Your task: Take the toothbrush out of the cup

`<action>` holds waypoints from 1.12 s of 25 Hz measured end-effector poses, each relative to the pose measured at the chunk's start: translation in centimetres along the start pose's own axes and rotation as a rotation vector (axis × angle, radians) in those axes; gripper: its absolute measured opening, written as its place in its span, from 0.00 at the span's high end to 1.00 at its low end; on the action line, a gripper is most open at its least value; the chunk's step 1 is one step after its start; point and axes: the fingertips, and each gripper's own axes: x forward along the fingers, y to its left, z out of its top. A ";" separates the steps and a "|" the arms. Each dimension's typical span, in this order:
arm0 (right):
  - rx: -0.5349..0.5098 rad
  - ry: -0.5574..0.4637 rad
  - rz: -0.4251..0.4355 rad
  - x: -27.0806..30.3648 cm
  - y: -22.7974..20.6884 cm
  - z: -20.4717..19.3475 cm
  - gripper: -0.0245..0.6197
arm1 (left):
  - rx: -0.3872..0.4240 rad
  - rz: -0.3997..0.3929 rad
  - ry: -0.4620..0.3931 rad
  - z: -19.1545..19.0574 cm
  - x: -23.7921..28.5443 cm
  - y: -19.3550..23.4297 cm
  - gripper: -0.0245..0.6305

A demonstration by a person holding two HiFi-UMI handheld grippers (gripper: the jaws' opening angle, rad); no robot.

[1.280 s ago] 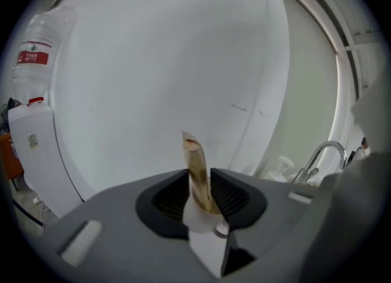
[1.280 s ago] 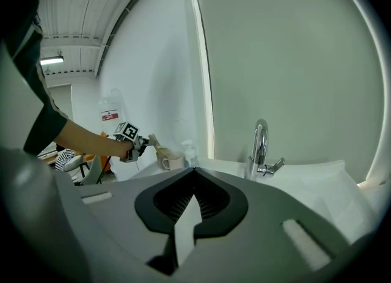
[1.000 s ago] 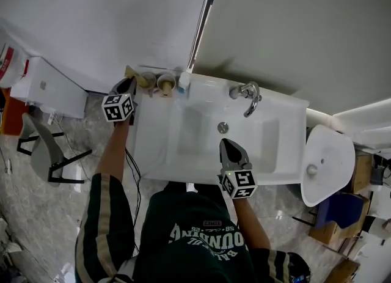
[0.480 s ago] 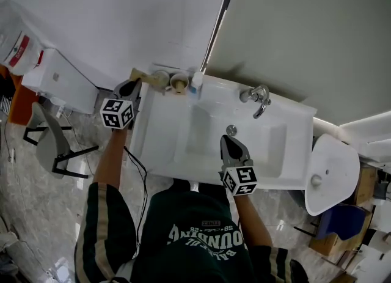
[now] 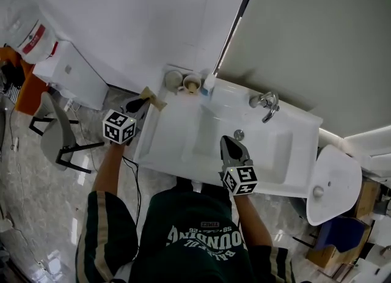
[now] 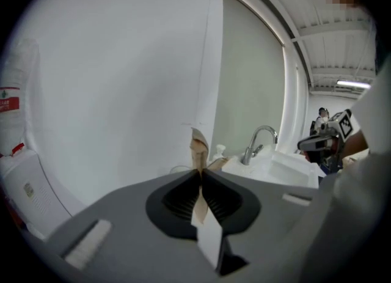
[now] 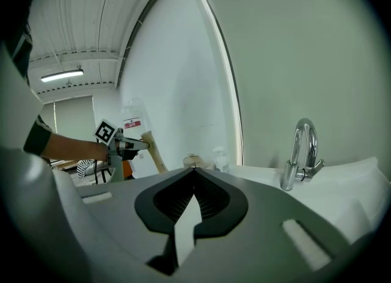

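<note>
— Toothbrush [image 5: 151,96] location?
— Sticking out of the left gripper [image 5: 142,101], hanging by the left edge of the sink [image 5: 157,136], apart from the nearest cup [image 5: 173,80] at the back corner.
— Jaws?
— Having just been closing, now pinching narrow on the tan handle. Right gripper [image 5: 231,147]: hovering over the basin, pressing together on nothing.

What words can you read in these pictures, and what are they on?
"OUNDING", upside down, first letter unclear, on the shirt.
Smaller shirt print: too small to read.
Red label on the jug: too blurred to read.
</note>
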 end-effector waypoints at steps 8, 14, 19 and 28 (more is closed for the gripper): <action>0.004 0.016 0.037 0.9 1.4 -0.4 0.96 | 0.058 -0.153 0.177 -5.5 -3.3 -3.2 0.87; 0.009 0.025 0.041 1.2 1.7 -0.7 0.96 | 0.055 -0.386 0.351 -9.2 -5.2 -6.1 0.87; 0.013 0.032 0.029 0.9 1.4 -1.0 0.96 | 0.164 -0.418 0.490 -11.9 -3.6 -6.6 0.87; 0.030 0.039 -0.022 -0.5 -0.4 -1.6 0.96 | 0.175 -0.277 0.603 -15.2 2.5 -4.7 0.87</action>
